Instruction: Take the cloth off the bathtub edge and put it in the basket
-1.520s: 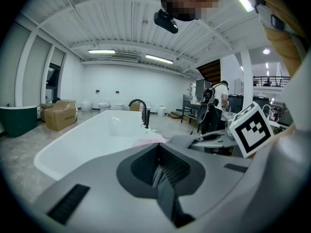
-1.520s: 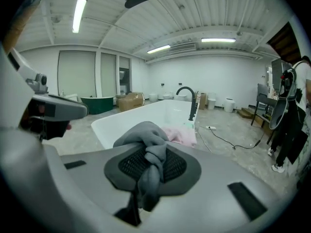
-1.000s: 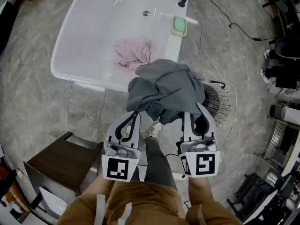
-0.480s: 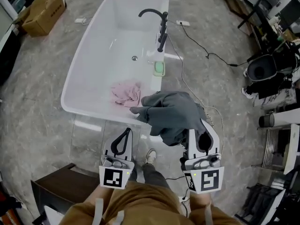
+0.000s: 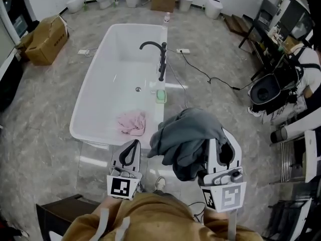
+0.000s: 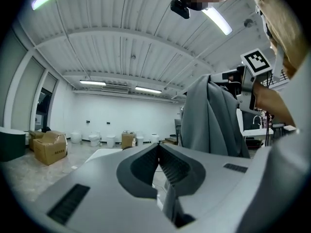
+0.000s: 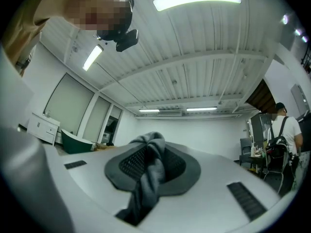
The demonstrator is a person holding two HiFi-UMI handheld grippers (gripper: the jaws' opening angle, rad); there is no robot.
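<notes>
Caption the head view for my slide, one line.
Right tool grips a bunched grey cloth near the white bathtub; left tool shut, empty; a pink cloth lies in the tub.

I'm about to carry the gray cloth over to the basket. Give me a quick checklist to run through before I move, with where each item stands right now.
1. Grip on the gray cloth: ok. The right hand-held gripper is shut on a fold of it.
2. Cloth off the bathtub edge: ok. It hangs in the air from that gripper.
3. Free left hand-held gripper: ok. Its jaws are together with nothing between them.
4. No snag on the pink cloth: ok. It lies inside the tub, apart from the gray one.
5. Sight of the basket: cannot tell. No view shows it.
</notes>
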